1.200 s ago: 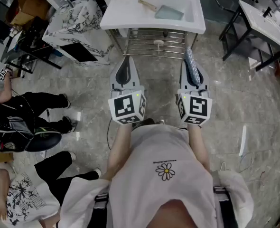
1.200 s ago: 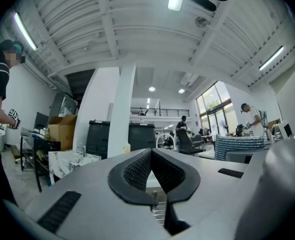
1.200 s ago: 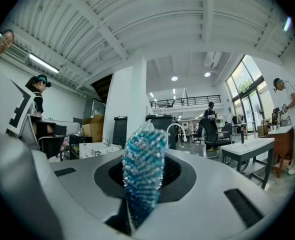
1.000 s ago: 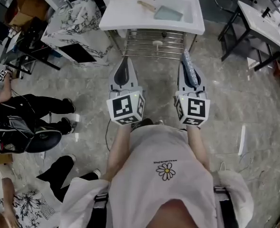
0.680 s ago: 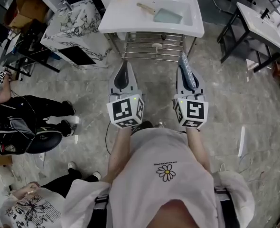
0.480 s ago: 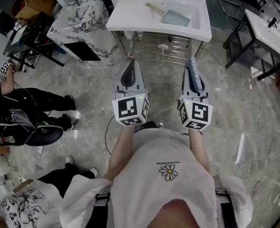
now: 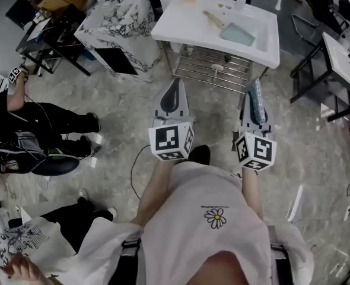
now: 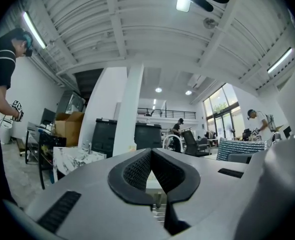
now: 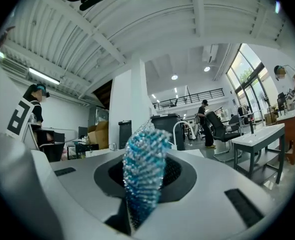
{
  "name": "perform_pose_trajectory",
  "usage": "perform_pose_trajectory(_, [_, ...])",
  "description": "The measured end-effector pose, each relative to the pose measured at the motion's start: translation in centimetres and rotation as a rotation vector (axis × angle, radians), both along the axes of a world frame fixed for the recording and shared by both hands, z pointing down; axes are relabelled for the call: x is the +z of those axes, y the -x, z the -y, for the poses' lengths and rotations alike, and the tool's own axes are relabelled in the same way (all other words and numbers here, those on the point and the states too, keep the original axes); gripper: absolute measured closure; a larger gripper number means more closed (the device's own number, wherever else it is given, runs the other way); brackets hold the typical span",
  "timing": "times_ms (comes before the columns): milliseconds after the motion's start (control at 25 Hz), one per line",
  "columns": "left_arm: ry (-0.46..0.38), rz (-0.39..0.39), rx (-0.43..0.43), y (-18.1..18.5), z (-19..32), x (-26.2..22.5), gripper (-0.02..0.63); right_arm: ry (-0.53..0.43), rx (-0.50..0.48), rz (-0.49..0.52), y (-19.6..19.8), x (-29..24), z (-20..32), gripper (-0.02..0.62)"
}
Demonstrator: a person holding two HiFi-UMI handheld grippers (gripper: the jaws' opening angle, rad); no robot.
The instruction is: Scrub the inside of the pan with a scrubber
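In the head view both grippers are held side by side at waist height over the grey floor, pointing at a white sink table [image 7: 187, 25]. My left gripper [image 7: 175, 83] is shut with nothing between its black pads [image 8: 137, 171]. My right gripper [image 7: 256, 83] is shut on a blue beaded scrubber [image 7: 257, 103], which stands up between the jaws in the right gripper view [image 9: 143, 169]. A pale green flat rectangular thing [image 7: 237, 35] lies in the sink basin beside a wooden-handled brush [image 7: 213, 18]; whether it is the pan I cannot tell.
A metal rack [image 7: 213, 70] sits under the sink table. A marble-patterned counter [image 7: 115, 22] stands to its left, a white table on black legs [image 7: 344, 46] to the right. One person in black [image 7: 21, 129] and another person [image 7: 21, 248] are at the left.
The head view has swung, so the sink table now lies further right and a little closer to the grippers. Both grippers stayed shut and side by side. The person at lower left shifted.
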State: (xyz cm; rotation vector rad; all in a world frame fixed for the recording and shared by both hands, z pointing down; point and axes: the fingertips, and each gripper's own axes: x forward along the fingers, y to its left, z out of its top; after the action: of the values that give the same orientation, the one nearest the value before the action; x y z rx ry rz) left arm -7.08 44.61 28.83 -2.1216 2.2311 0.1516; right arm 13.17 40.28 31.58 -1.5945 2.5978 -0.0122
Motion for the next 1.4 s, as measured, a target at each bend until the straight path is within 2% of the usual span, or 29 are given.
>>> perform_pose_trajectory(120, [0.006, -0.014, -0.007, 0.7, 0.5, 0.5, 0.591, -0.011, -0.025, 0.020, 0.4, 0.0, 0.2, 0.534])
perform_pose_trajectory(440, [-0.018, -0.018, 0.019, 0.6, 3.0, 0.2, 0.591, -0.055, -0.007, -0.011, 0.2, -0.5, 1.8, 0.534])
perform_pose_trajectory(680, [-0.054, -0.044, 0.045, 1.6, 7.1, -0.1, 0.591, -0.105, 0.034, -0.021, 0.3, -1.3, 5.7, 0.534])
perform_pose_trajectory(960, [-0.059, -0.072, 0.067, 4.2, 16.8, 0.4, 0.591, -0.090, 0.042, -0.058, 3.0, -0.1, 14.1, 0.534])
perform_pose_trajectory(1240, [-0.040, -0.058, 0.100, 7.2, 30.3, -0.1, 0.591, -0.066, 0.089, -0.087, 5.7, -0.9, 27.0, 0.534])
perform_pose_trajectory(1400, [-0.093, -0.040, 0.108, 9.7, 39.0, -2.3, 0.591, -0.071, 0.111, -0.099, 7.5, -2.3, 34.8, 0.534])
